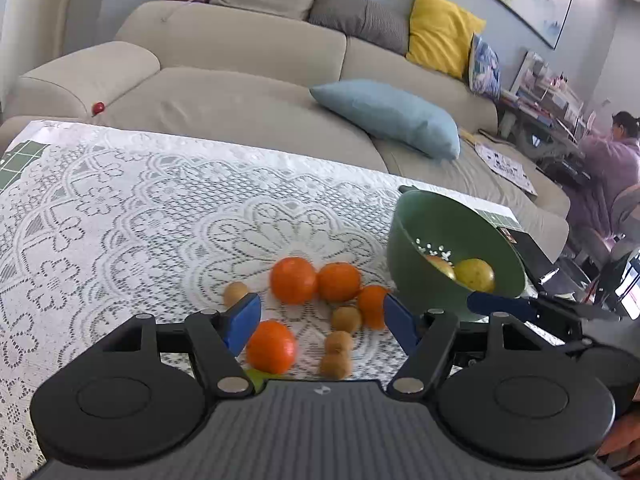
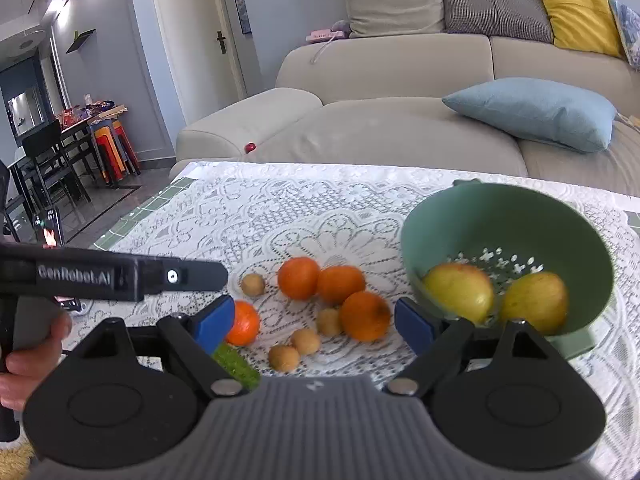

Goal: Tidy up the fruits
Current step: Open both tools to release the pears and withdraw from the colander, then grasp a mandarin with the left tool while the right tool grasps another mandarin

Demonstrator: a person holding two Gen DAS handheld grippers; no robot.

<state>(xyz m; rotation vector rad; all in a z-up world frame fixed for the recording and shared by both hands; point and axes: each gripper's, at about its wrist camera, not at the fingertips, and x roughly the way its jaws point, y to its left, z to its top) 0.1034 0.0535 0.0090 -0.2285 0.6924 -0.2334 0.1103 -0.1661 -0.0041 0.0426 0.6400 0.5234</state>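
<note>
Several oranges (image 1: 293, 280) (image 2: 299, 278) and several small brown round fruits (image 1: 346, 318) (image 2: 306, 340) lie loose in the middle of the lace cloth. To their right, a green colander (image 1: 460, 232) (image 2: 500, 216) holds two yellow-green apples (image 1: 476, 274) (image 2: 460, 292). My left gripper (image 1: 320, 324) hovers open over the near fruits, with one orange (image 1: 272, 346) lying by its left pad. My right gripper (image 2: 314, 326) is open too, above the same cluster and gripping nothing. One of its blue fingers (image 1: 496, 305) shows in front of the colander.
A green scrap (image 2: 236, 364) lies under the near edge. A hand (image 2: 32, 356) holds the left tool's black housing (image 2: 100, 276). The table's far edge (image 1: 240, 148) meets a beige sofa (image 1: 240, 100) with a blue pillow (image 1: 392, 116). A person (image 1: 612, 152) sits far right.
</note>
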